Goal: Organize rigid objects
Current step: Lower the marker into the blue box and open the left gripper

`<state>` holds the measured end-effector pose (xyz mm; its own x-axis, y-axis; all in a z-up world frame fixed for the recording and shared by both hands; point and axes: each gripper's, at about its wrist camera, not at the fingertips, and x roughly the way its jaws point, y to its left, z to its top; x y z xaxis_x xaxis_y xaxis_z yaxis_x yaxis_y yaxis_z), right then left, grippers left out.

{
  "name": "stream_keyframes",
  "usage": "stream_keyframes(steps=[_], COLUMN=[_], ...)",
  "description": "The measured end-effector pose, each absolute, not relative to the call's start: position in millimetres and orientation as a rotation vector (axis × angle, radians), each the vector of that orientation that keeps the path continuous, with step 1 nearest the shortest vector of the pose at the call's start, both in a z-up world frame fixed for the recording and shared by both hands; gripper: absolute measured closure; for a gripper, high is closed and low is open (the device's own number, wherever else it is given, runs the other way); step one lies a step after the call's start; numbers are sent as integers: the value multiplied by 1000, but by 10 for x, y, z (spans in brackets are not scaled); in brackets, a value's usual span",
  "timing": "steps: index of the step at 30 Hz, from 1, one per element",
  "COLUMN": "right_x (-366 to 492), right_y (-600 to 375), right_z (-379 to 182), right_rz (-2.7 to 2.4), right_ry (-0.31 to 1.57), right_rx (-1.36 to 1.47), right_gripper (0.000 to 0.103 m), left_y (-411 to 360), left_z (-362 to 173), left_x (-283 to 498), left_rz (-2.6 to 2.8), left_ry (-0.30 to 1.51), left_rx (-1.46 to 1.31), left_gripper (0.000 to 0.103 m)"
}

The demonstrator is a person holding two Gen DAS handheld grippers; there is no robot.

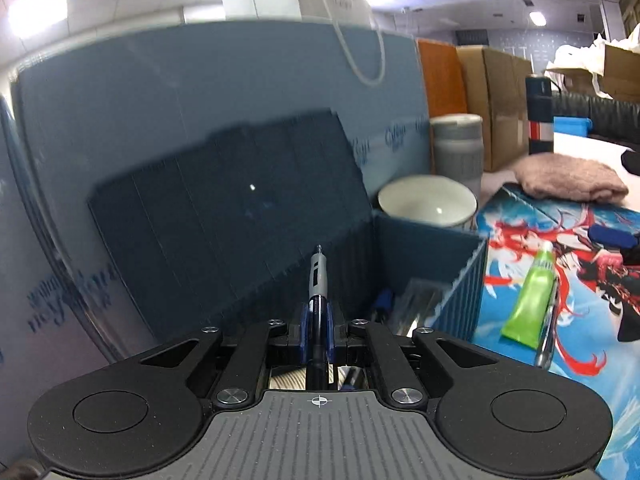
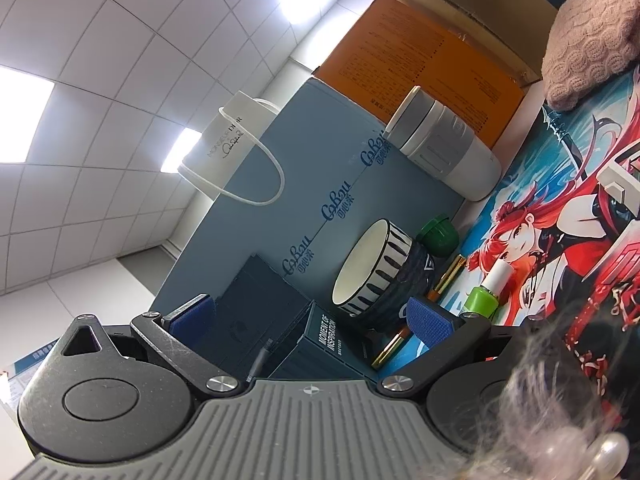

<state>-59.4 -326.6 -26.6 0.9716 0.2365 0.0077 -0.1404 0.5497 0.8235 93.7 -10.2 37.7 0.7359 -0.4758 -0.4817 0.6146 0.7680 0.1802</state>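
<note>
So the work surface is that anime-print mat [image 1: 576, 264], bright blue and red, under a tiled office ceiling with panel lights. My landmark is the dark blue storage box [image 1: 424, 240] standing open at the mat's edge, its lid [image 1: 224, 216] leaning back on a big blue-grey carton [image 1: 200, 80].

From my left wrist cam I see inside the box: a few pens or tools lie at the bottom, too blurry to name. Right of the box, on the mat, lies a green tube [image 1: 530, 300] with a pen alongside it. Behind the box sit a white bowl [image 1: 428, 198] and a grey canister [image 1: 458, 148].

The right cam is rolled hard sideways and gives what the left one hides: the bowl's striped outside, a green cap [image 2: 438, 234] just beyond it, gold pens [image 2: 448, 278] beside the box.

My left gripper [image 1: 318, 330] tilts down over the open box, fingers clamped on a grey-tipped pen [image 1: 318, 276]. My right gripper [image 2: 308, 312] has its fingers wide apart, empty.
</note>
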Motion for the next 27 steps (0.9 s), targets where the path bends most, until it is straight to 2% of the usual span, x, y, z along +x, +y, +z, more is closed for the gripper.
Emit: stream_keyframes(steps=[5, 13, 16, 21, 22, 24, 25, 26, 27], right_x=[-574, -551, -547, -516, -510, -500, -494, -493, -495], right_y=[-3257, -3236, -3235, -3218, -3213, -3205, -3199, -3192, -3183], right_z=[-274, -283, -286, -297, -298, -298, -293, -282, -267], right_rz=[220, 218, 218, 217, 215, 211, 207, 201, 191], right_ry=[120, 130, 135, 147, 150, 157, 161, 167, 174], right_rx=[960, 949, 945, 938, 936, 932, 926, 918, 908], right_gripper=[0, 0, 0, 0, 0, 0, 0, 0, 0], left_y=[21, 127, 243, 447, 468, 477, 463, 427, 366], left_z=[325, 339, 407, 522, 549, 591, 605, 621, 638], left_x=[997, 957, 915, 789, 762, 692, 654, 617, 577], left_rz=[-619, -562, -558, -542, -539, -545, -560, -580, -608], left_ry=[490, 479, 471, 423, 414, 403, 397, 392, 386], left_rx=[260, 161, 49, -155, -195, -276, -301, -309, -297], left_gripper=[94, 90, 83, 82, 80, 66, 55, 49, 49])
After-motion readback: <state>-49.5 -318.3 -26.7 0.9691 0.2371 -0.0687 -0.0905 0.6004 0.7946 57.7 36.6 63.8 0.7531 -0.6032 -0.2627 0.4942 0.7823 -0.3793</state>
